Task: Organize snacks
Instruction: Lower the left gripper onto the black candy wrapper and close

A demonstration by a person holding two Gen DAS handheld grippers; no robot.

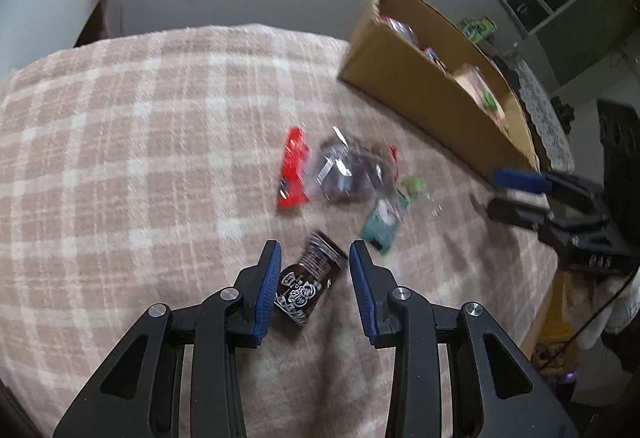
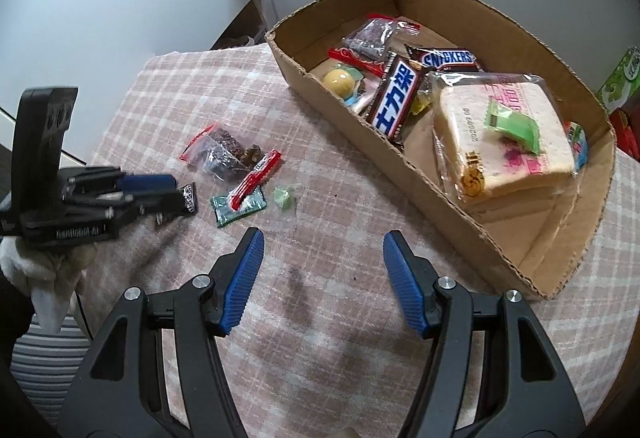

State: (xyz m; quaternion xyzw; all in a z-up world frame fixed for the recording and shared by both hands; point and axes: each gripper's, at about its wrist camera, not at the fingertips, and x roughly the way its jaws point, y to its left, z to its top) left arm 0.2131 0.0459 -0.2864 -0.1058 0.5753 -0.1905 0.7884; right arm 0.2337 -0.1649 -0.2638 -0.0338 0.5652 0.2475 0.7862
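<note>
Snacks (image 2: pixel 236 174) scattered on plaid blanket (image 1: pixel 120 158); both grippers' jaws apart, gripping nothing.

1. Motion blur is smearing the loose red, clear and teal wrapped snacks (image 1: pixel 340 174) in the left wrist view.
2. The left gripper (image 2: pixel 176 190) is hiding most of the small dark brown printed packet (image 2: pixel 189 198).
3. The frame edge is cutting off the green printed carton (image 2: pixel 624 78).

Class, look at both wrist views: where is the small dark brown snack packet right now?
In the left wrist view the dark brown packet lies on the checked blanket between the open fingers of the left gripper, nearer than the teal packet.
</note>
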